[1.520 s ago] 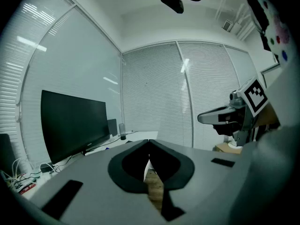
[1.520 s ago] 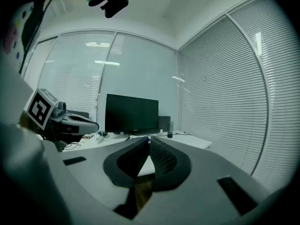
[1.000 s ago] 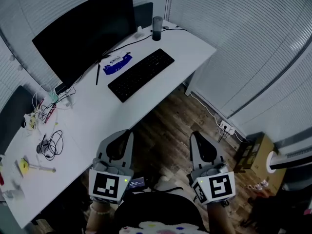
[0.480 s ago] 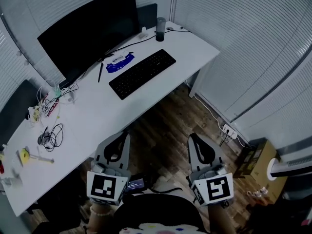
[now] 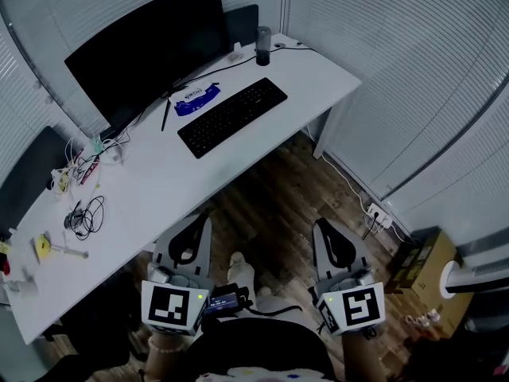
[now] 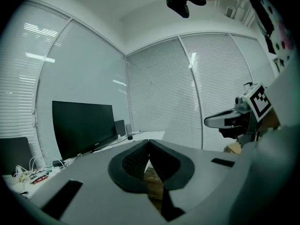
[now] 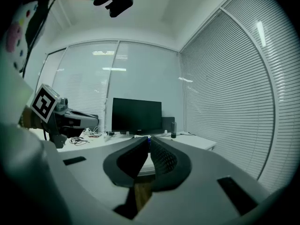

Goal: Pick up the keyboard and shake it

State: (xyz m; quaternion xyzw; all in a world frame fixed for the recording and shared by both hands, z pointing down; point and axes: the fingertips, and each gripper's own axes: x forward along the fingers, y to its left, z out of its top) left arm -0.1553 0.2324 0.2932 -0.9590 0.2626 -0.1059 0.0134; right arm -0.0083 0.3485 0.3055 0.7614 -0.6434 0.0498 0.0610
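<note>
**Both grippers shut and empty, keyboard not picked up yet**

The left gripper [image 5: 203, 217] has its jaws pinched tight together with nothing in them. Same deal with the right gripper [image 5: 320, 224]: tips closed, nothing between. Both sit side by side over the wood floor [image 5: 278, 197], just short of the desk's [image 5: 159, 185] near edge.

The keyboard [image 5: 232, 117] lies flat on the desk, well ahead of both sets of jaws, roughly between the two lines they point along and a bit nearer the left one's. Nothing touches it. Further out past it stands the monitor [image 5: 151, 50], with a blue packet [image 5: 196, 100] just beside the keyboard's far edge and a dark cylinder [image 5: 262, 44] beyond its right end. A tangle of cables [image 5: 83, 217] lies off to the left of the left jaws.
</note>
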